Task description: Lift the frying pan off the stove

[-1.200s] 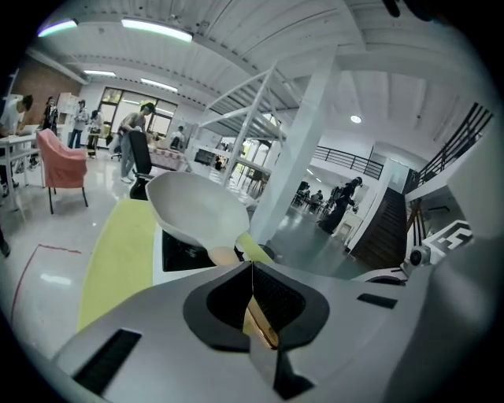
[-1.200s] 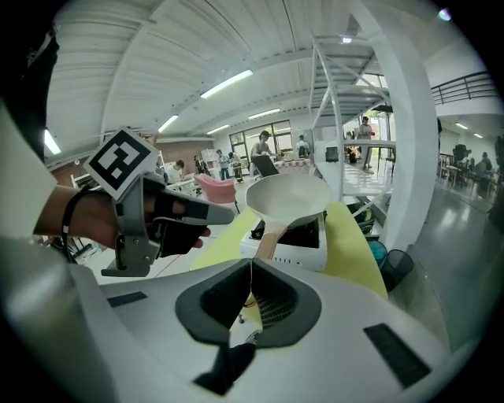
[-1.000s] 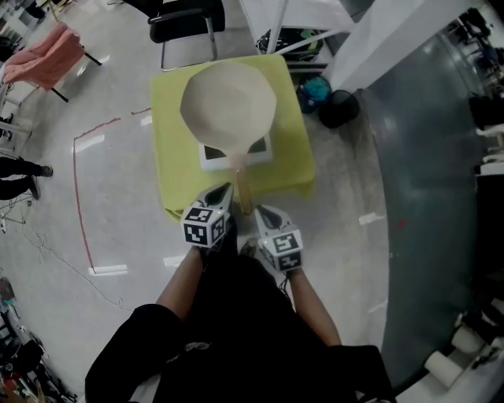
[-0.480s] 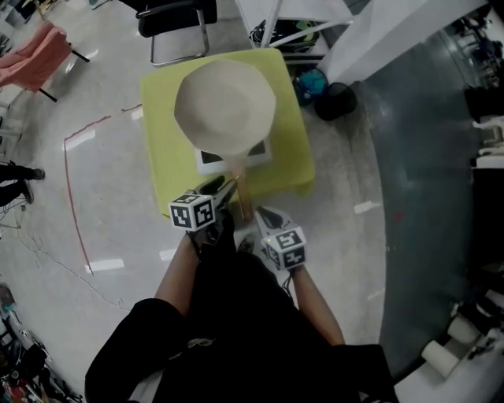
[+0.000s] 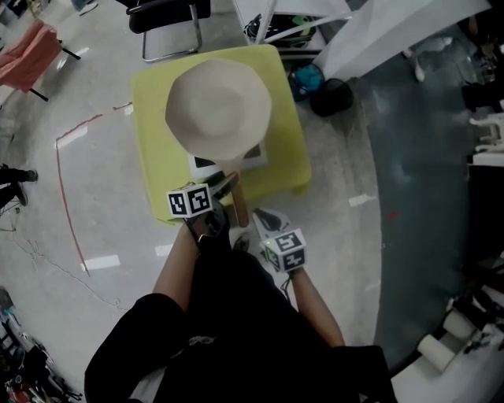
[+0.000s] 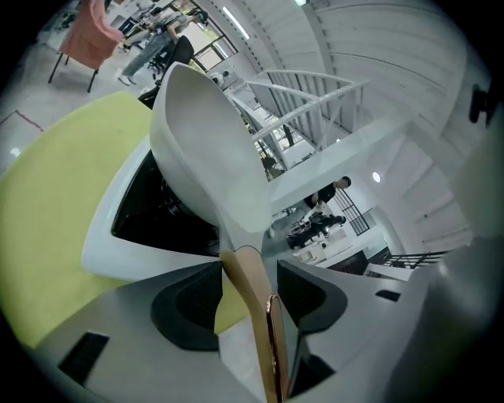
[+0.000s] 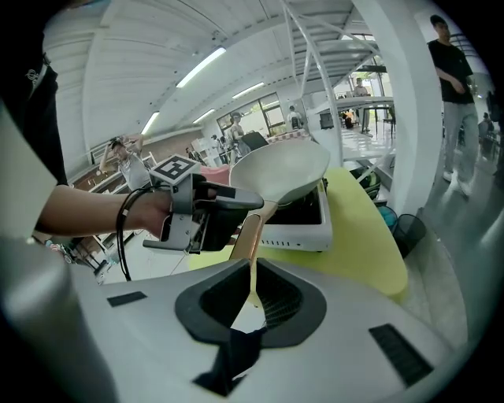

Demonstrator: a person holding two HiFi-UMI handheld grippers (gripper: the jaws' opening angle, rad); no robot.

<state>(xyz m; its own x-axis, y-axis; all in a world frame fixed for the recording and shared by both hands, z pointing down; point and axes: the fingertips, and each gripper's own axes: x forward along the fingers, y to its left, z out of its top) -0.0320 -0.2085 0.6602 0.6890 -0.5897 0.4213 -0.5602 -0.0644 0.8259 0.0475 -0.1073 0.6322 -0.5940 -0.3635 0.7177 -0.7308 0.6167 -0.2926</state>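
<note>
My left fingers [image 6: 248,275] stand released. They have just been opening, and the tan handle [image 6: 252,295] of the frying pan [image 6: 209,149] runs between the two pads with a gap on either side. My right fingers [image 7: 252,271] are clenched on the near end of that same handle, which shows as a thin pale strip pinched between them (the left one's marker cube sits at about 10 o'clock from there, in the right gripper view).

From the fingers, the handle leads away toward 12 o'clock in the head view to the cream-coloured bowl of the pan. The bowl lies over the white stove [image 6: 118,252] with its black top. I cannot tell whether the base is clear of the stove or touching it.

The stove sits on a yellow-green surface [image 5: 150,149] and the pan covers most of it from above.

Beyond the surface, a black chair [image 5: 161,9] stands at 11 o'clock, a black bin [image 5: 331,96] on the floor at 2 o'clock, and a pink seat [image 5: 27,51] well apart at 10 o'clock.
</note>
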